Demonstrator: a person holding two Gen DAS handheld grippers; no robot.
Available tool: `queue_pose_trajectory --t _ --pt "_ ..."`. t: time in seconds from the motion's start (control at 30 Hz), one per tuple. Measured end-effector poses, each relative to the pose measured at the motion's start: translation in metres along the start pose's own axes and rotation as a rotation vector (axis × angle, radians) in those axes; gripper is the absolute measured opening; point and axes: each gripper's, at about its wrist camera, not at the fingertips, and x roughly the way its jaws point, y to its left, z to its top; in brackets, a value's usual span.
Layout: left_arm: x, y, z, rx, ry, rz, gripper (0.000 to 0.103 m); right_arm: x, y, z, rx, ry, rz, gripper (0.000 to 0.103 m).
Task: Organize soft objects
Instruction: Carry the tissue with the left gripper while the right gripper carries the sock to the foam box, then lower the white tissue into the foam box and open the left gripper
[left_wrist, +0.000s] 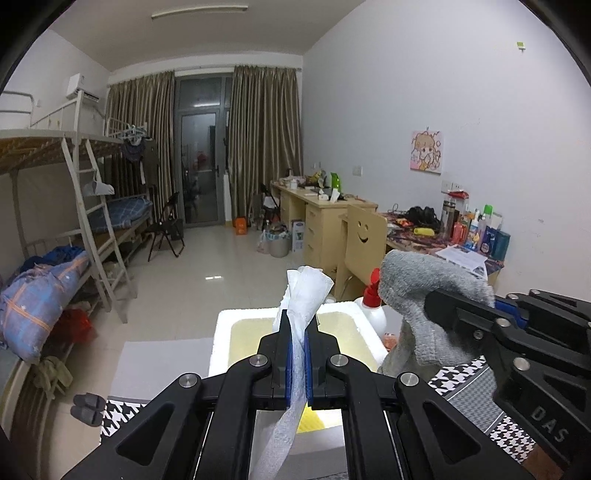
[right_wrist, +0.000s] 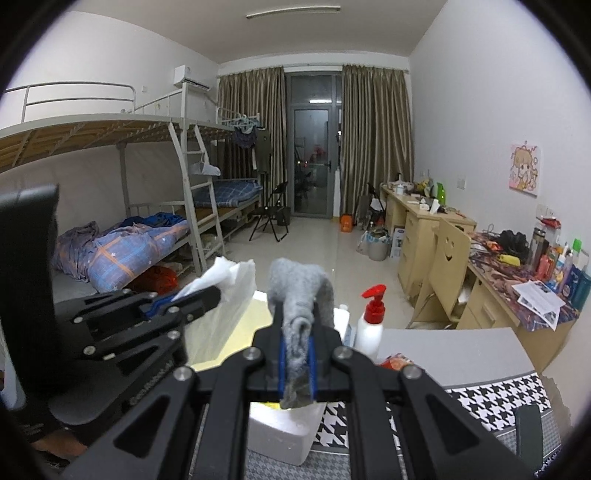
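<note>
My left gripper (left_wrist: 297, 325) is shut on a white crumpled foam wrap (left_wrist: 304, 295), which sticks up past the fingertips and trails down below them. It hangs over a white foam box (left_wrist: 221, 332) with a yellowish inside. In the right wrist view the same gripper (right_wrist: 218, 291) shows at the left with the white foam wrap (right_wrist: 232, 280). My right gripper (right_wrist: 297, 321) is shut on a grey cloth (right_wrist: 299, 284), held above the foam box (right_wrist: 291, 439). From the left wrist view the grey cloth (left_wrist: 417, 288) and the right gripper (left_wrist: 436, 301) appear at the right.
A white pump bottle with a red top (right_wrist: 371, 321) stands right of the box. A houndstooth-patterned cloth (right_wrist: 491, 398) covers the surface beneath. Bunk beds (right_wrist: 155, 229) line the left wall, and desks (right_wrist: 432, 218) with a smiley chair (right_wrist: 448, 251) line the right.
</note>
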Motion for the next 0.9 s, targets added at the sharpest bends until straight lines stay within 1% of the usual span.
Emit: queue_pose_trajectory --t 0.13,0.3,0.4,0.47,0.5,0.53,0.57,0.6,0.63,0.73,0.8,0.9 --pt "0.010 0.001 0.000 -0.006 0.021 -0.024 0.005 0.004 0.001 0.001 -0.005 0.009 -0.001 0.012" --pt "0.021 0.003 -0.001 -0.003 0.033 -0.033 0.005 0.007 0.000 0.003 -0.005 0.016 -0.005 0.012" --pt "0.027 0.001 -0.004 0.016 0.042 -0.027 0.008 0.010 0.000 0.004 -0.004 0.020 -0.009 0.012" --pt "0.032 0.000 -0.004 0.024 0.056 -0.024 0.018 0.012 0.000 0.005 -0.002 0.024 -0.010 0.012" --pt "0.034 0.001 -0.005 0.025 0.060 -0.019 0.033 0.014 0.000 0.005 0.000 0.027 -0.010 0.012" --pt "0.035 0.002 -0.005 0.025 0.056 -0.023 0.054 0.016 -0.001 0.005 -0.001 0.029 -0.011 0.012" --pt "0.035 0.003 -0.005 0.022 0.052 -0.019 0.064 0.017 -0.001 0.006 -0.003 0.031 -0.013 0.012" --pt "0.033 0.004 -0.004 0.014 0.040 -0.008 0.079 0.018 -0.002 0.006 -0.003 0.032 -0.015 0.012" --pt "0.032 0.005 -0.004 0.009 0.028 0.003 0.086 0.019 -0.002 0.006 -0.002 0.033 -0.016 0.012" --pt "0.027 0.013 -0.002 -0.009 0.021 0.022 0.093 0.021 -0.003 0.007 0.003 0.036 -0.018 0.012" --pt "0.022 0.018 -0.002 -0.018 0.010 0.037 0.097 0.023 -0.002 0.009 0.002 0.037 -0.016 0.012" --pt "0.016 0.021 -0.003 -0.016 -0.001 0.068 0.097 0.024 -0.001 0.010 -0.004 0.038 -0.014 0.012"
